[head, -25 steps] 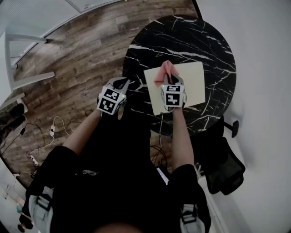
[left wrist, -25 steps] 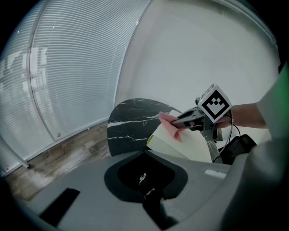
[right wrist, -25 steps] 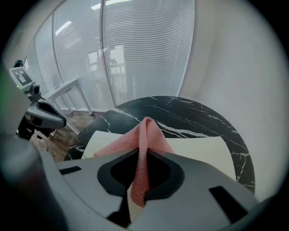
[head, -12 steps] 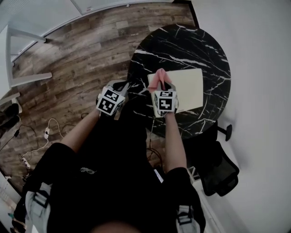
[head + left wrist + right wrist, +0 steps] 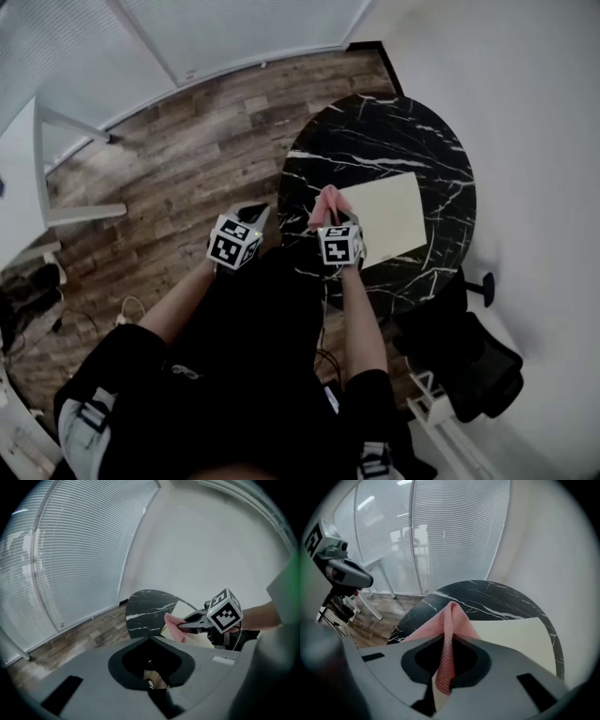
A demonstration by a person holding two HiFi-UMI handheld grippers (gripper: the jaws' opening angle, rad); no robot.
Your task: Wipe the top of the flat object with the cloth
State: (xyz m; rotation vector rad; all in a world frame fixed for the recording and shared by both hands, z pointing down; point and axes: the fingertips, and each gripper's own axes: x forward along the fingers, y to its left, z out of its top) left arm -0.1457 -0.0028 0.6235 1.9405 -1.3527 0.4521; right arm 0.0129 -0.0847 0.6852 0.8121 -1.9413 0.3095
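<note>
Since a second ago, shifted the right claw (image 5: 328, 216) and its pink cloth (image 5: 325, 201) leftward, away from the middle of the cream flat object (image 5: 392, 216) to its left edge. In the head view, finds that claw clamped on the cloth above the black marbled tabletop (image 5: 375, 141), just beside the flat object lying on the round top's near half. Places the left claw (image 5: 251, 217) off the tabletop's left rim, over the wooden floor (image 5: 178, 159) and apart from the cloth, with a black chair (image 5: 473, 361) at lower right. In the left gripper view, shows the left claw's jaws drawn together with nothing between them, only floor visible through the gap in the body. Beyond, catches the right claw side-on with the cloth bunched at its tip near the tabletop's edge, and white blinds (image 5: 70, 550) to the left. In the right gripper view, shows the jaws closed tight on a fold of cloth, peaked ahead and hanging down through the opening, with the flat object to the right. Cannot tell whether the cloth touches anything below.
</note>
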